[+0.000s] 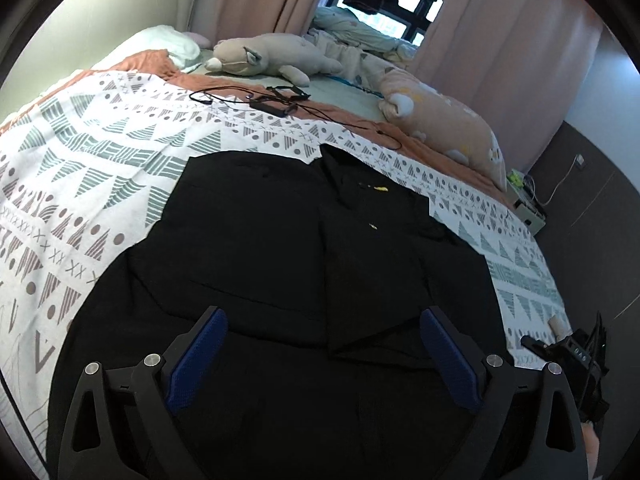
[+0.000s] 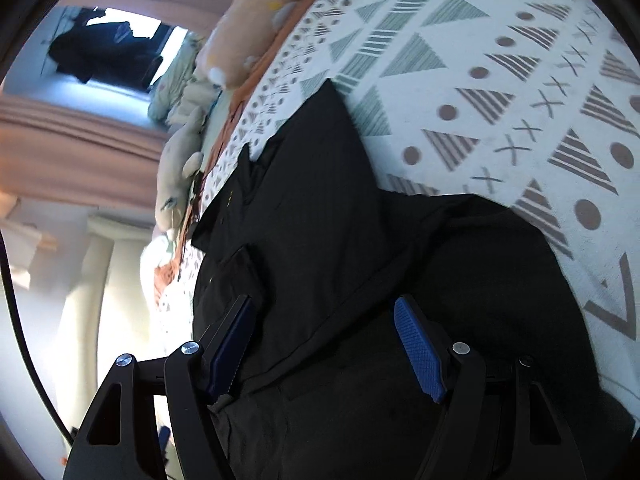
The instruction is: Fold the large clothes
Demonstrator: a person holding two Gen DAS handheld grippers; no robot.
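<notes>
1. Left gripper (image 1: 323, 354) was spread wide over the near part of the shirt (image 1: 280, 240), its blue pads (image 1: 198, 354) clear of the cloth and pinching nothing; I judged it was there to reach for a hem or side edge for the next fold.
2. Black and large, the shirt lay on the patterned blanket (image 1: 100, 152) toward the near edge of the bed, with one side panel already turned over the middle, so I took the fold to be partly done.
3. Right gripper (image 2: 325, 350) was likewise spread, empty, and rolled well over to one side above the same shirt (image 2: 320, 200), probably to line its jaws up with an edge.
4. Only the left view showed the far end of the bed: a cable (image 1: 260, 96) and small charger lying on the blanket, a plush toy (image 1: 272, 58) and a peach pillow (image 1: 448, 128), all well apart from the shirt. It also caught part of the right gripper at its lower right edge.
5. Only the right view, though blurred, showed the shirt's collar end (image 2: 240, 184) close up, and the fold line running toward me.
</notes>
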